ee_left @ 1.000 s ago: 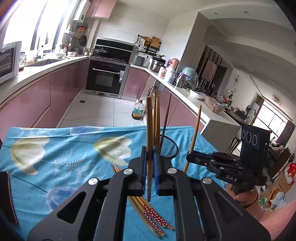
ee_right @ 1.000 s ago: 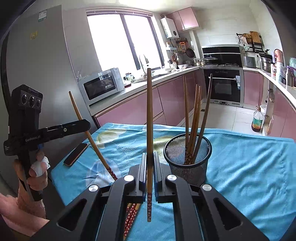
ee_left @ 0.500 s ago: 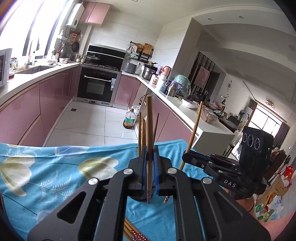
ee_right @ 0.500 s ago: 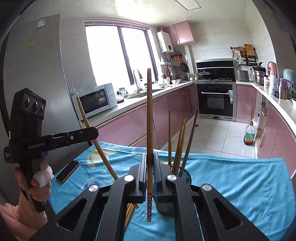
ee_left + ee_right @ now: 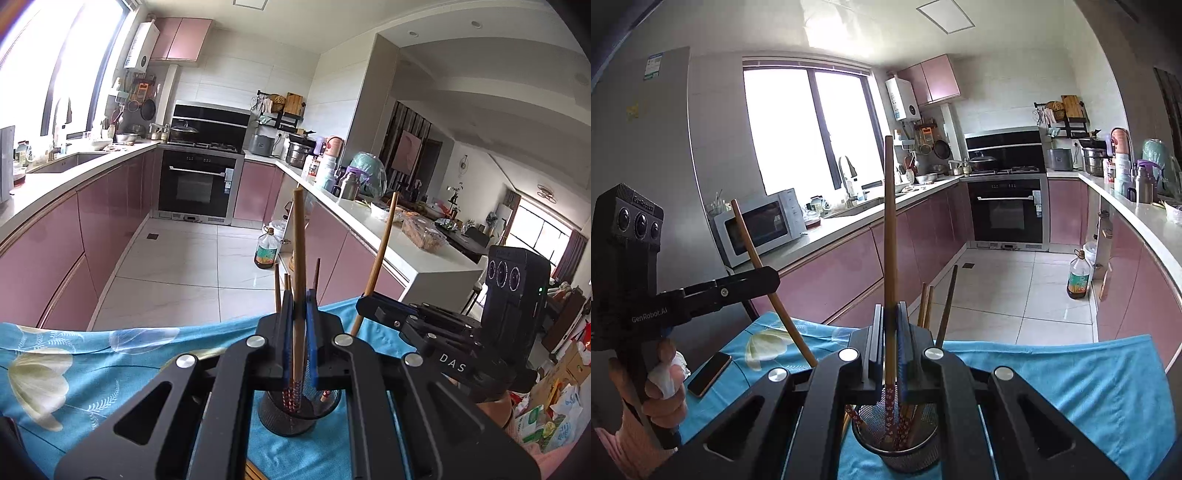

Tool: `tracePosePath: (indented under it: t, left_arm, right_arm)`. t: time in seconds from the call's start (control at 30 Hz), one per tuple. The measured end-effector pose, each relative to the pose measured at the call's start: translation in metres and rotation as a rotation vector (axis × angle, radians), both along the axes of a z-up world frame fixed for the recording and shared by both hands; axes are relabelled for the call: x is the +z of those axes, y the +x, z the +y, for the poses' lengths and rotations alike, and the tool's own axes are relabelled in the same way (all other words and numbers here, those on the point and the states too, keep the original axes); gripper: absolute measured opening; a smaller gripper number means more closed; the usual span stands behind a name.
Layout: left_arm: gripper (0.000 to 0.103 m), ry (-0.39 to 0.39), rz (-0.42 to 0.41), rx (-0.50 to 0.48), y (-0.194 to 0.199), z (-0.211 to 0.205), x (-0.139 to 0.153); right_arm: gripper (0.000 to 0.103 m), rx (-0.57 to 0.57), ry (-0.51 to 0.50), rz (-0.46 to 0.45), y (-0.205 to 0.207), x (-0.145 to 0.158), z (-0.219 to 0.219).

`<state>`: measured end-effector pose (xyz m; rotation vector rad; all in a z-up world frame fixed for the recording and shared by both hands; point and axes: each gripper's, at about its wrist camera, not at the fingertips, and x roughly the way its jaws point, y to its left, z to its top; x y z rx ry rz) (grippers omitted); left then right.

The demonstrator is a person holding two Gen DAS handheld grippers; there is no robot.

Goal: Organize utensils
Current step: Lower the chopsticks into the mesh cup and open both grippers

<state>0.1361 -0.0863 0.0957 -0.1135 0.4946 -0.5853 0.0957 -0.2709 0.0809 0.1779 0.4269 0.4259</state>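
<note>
My left gripper [image 5: 298, 300] is shut on a wooden chopstick [image 5: 297, 243] that stands upright. Its red patterned end hangs over the mouth of the black mesh cup [image 5: 288, 419], which holds several chopsticks. In the same view my right gripper [image 5: 382, 314] comes in from the right with a slanted chopstick [image 5: 378, 254]. In the right wrist view the right gripper [image 5: 890, 311] is shut on its upright chopstick [image 5: 889, 229], patterned end just above the mesh cup [image 5: 905, 456]. The left gripper [image 5: 759, 278] grips its chopstick [image 5: 757, 258] at the left.
A blue flowered cloth [image 5: 1071, 387] covers the table. A phone [image 5: 710, 373] lies on it near a person's hand [image 5: 661, 387]. Loose chopsticks [image 5: 255, 473] lie on the cloth near me. Kitchen counters, an oven and an oil bottle [image 5: 266, 250] stand beyond the table's far edge.
Both grippers rose and closed in on the mesh cup, each still holding its chopstick. The cup now sits right under the jaws in both views, and the loose chopsticks have slid almost out of sight.
</note>
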Motion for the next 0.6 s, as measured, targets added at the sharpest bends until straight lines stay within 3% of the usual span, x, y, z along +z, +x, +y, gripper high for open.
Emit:
tracePosePath:
  t: [0.6]
  left_arm:
    - [0.007,0.176,0.165,-0.034,0.048,-0.032,-0.07]
  right_arm:
    - [0.006,0.01,-0.072,0.224,0.029,-0.06,0.011]
